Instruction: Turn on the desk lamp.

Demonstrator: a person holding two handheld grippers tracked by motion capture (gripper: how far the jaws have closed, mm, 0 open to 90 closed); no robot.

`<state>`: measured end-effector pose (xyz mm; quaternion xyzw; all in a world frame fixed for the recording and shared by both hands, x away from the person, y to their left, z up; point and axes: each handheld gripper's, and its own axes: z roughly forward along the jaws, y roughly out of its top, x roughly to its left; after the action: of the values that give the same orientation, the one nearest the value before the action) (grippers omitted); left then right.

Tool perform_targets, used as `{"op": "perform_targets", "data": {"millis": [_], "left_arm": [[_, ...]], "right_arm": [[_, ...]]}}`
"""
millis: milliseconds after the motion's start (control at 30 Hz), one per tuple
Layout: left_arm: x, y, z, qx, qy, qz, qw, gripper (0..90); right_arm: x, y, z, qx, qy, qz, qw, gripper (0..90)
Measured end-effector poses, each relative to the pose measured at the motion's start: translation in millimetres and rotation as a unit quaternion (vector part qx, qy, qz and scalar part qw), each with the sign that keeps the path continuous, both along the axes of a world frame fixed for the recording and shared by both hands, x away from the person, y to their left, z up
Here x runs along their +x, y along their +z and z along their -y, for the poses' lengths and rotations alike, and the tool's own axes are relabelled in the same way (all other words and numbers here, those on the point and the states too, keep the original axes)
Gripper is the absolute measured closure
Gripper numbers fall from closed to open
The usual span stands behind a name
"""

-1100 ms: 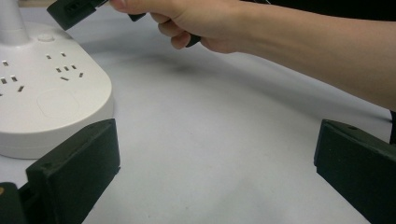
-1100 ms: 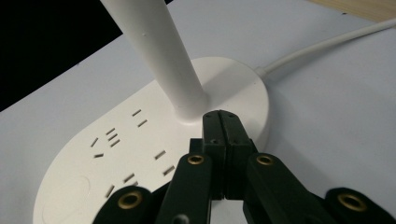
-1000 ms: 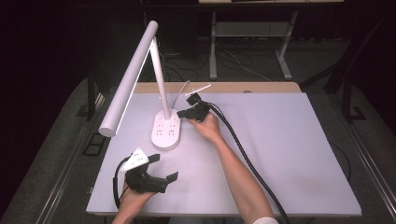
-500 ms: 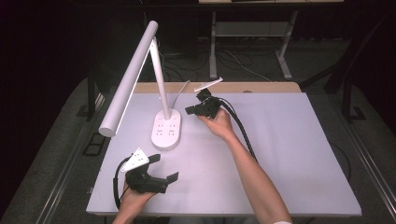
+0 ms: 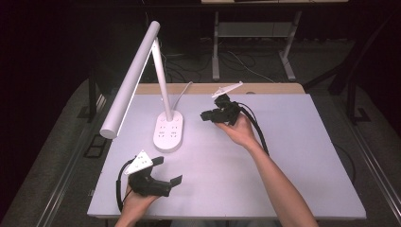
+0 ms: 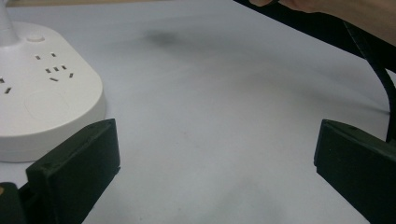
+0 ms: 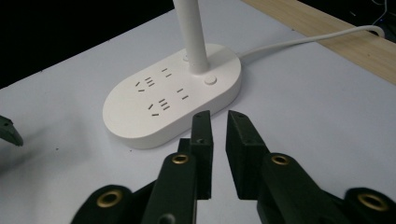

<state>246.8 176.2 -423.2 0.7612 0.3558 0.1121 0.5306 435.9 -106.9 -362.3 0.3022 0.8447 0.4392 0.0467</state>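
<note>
A white desk lamp stands at the table's back left, and its oval base (image 5: 168, 134) carries sockets and a round button (image 7: 210, 79). Its long head (image 5: 130, 85) slants down toward the left. My right gripper (image 5: 204, 116) hovers just right of the base, pointing at it. Its jaws have just been opening and stand a narrow gap apart (image 7: 219, 126) with nothing between them. My left gripper (image 5: 168, 171) rests near the front left of the table, jaws wide open (image 6: 215, 172) and empty, with the base (image 6: 42, 102) ahead to its left.
The lamp's white cord (image 7: 299, 39) runs off the back over the wooden edge. The pale table top (image 5: 293, 156) stretches bare to the right and front. Black cables trail from both grippers. Dark floor and a metal frame lie beyond.
My right gripper has drawn back from the lamp base, to the right and upward, and its jaws have parted slightly. The left gripper has stayed put.
</note>
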Motion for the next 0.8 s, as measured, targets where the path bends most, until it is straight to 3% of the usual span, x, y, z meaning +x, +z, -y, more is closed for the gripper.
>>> {"op": "perform_targets", "data": {"millis": [367,533,800], "left_arm": [[-0.5,-0.3,1.7,0.004,-0.003,0.000,1.0000,0.0],[-1.0,-0.6,4.7,0.007,-0.008,-0.001,0.9999,0.0],[-1.4,-0.9,6.3,0.009,-0.010,0.001,0.9999,0.0]], "right_arm": [[-28.0,7.0,37.5,0.030,-0.023,0.001,0.9993,46.4],[-43.0,8.6,55.3,0.034,-0.038,0.009,0.9987,31.1],[-69.0,7.5,79.8,0.042,-0.059,0.003,0.9974,10.1]]}}
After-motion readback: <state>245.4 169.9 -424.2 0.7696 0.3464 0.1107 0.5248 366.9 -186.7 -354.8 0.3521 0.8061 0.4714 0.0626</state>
